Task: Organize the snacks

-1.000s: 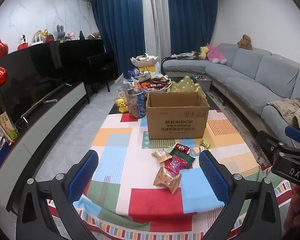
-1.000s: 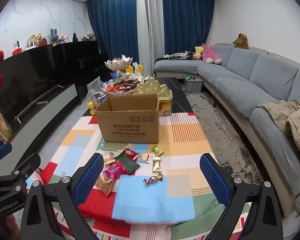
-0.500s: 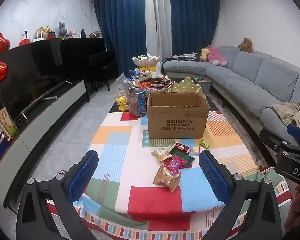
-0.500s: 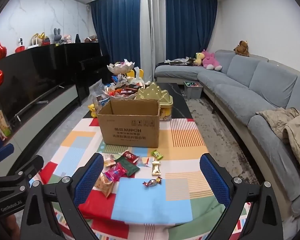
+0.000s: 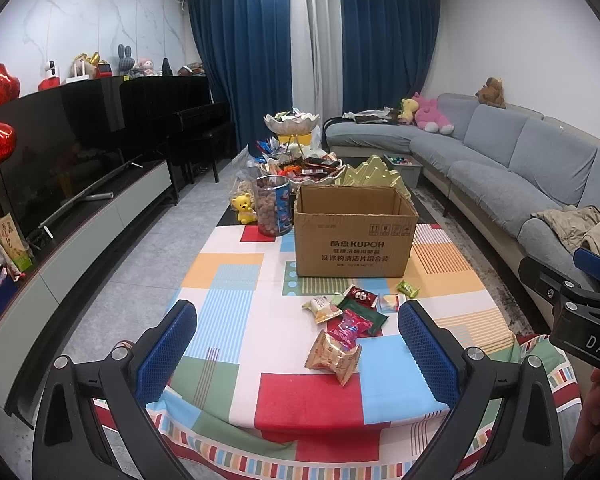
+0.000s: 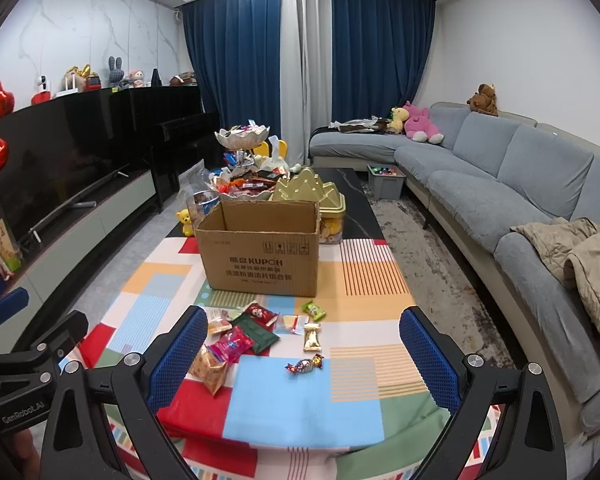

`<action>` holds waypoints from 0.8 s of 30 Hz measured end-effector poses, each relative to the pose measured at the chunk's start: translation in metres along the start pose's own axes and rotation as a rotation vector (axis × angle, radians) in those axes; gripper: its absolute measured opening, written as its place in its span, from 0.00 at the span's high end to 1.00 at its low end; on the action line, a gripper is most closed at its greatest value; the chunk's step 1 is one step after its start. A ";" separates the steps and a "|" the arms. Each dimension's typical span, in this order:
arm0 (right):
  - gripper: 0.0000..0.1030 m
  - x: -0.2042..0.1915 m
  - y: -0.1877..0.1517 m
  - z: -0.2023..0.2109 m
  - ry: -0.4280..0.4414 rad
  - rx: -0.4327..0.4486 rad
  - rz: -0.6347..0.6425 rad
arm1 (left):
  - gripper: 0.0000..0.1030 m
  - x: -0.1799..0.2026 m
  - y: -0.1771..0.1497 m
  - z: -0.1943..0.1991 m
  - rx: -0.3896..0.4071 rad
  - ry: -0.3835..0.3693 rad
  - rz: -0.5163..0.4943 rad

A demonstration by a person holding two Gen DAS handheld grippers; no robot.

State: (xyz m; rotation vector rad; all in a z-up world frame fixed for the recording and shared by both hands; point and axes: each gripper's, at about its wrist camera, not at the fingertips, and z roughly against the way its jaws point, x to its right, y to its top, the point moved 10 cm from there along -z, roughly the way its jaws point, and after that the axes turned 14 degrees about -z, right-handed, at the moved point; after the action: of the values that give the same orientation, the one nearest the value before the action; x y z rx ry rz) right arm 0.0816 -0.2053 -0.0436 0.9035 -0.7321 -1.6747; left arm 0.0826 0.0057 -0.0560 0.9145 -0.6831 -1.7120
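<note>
Both the left gripper [image 5: 298,350] and the right gripper [image 6: 300,350] have jaws spread wide, holding nothing. The snacks [image 5: 350,320] lie loose on the desk [image 5: 228,312] before the open cardboard box [image 5: 354,236]. The thin, overlapping wrappers may slip or come up two together.

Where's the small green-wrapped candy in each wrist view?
Left wrist: small green-wrapped candy right of centre, just below the brown cardboard box's right front corner.
Right wrist: centre, below the box's right front corner.
Shared landmark: the box, standing on the colourful patchwork tablecloth.
</note>
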 end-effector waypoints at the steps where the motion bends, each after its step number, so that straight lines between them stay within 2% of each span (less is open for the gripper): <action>1: 0.05 0.000 0.000 0.000 0.000 0.000 -0.001 | 0.00 0.001 0.000 0.000 0.001 0.000 0.001; 24: 0.05 0.000 -0.001 -0.001 0.000 0.001 0.001 | 0.00 0.000 -0.002 0.000 0.003 -0.002 0.005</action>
State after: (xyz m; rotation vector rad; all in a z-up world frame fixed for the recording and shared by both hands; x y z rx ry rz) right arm 0.0816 -0.2051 -0.0447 0.9040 -0.7332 -1.6739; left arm 0.0815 0.0066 -0.0572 0.9128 -0.6883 -1.7085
